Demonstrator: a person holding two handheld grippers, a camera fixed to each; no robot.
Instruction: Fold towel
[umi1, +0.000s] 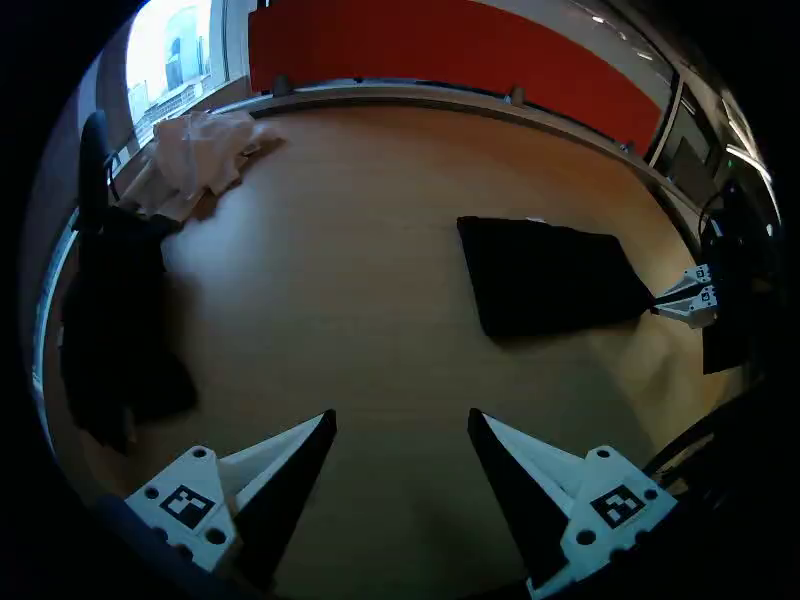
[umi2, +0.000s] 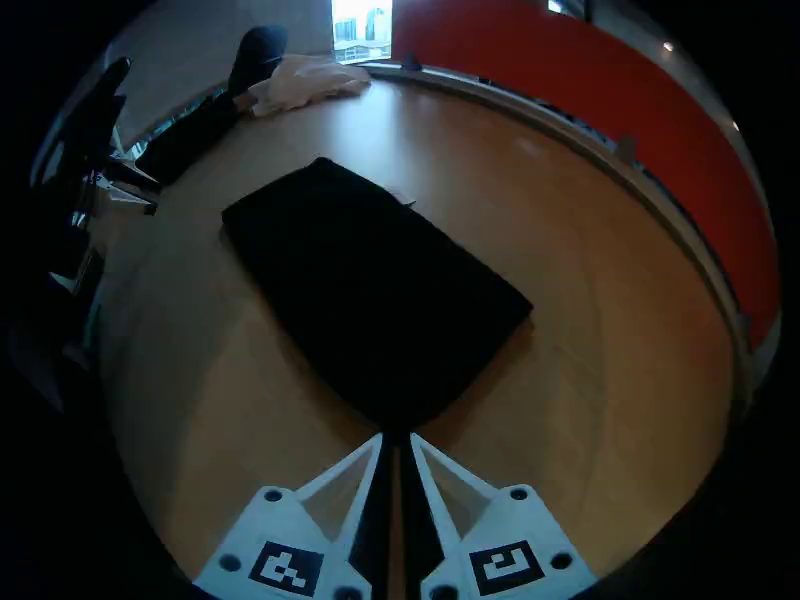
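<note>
A black towel (umi1: 545, 272) (umi2: 370, 295) lies folded into a rectangle on the wooden table (umi1: 330, 300) (umi2: 600, 330). My right gripper (umi2: 397, 437) is shut on the towel's near corner, its fingers almost together with the dark cloth between them. In the left gripper view that same right gripper (umi1: 660, 300) pinches the towel's right-hand corner. My left gripper (umi1: 400, 425) stands open over bare wood, well to the left of the towel, with nothing between its fingers.
A pale crumpled cloth (umi1: 195, 155) (umi2: 305, 80) lies at the table's far corner by the window. Dark clothing (umi1: 110, 330) hangs over the table's left edge. A red panel (umi1: 450, 50) (umi2: 640, 110) runs behind the table's raised back rim.
</note>
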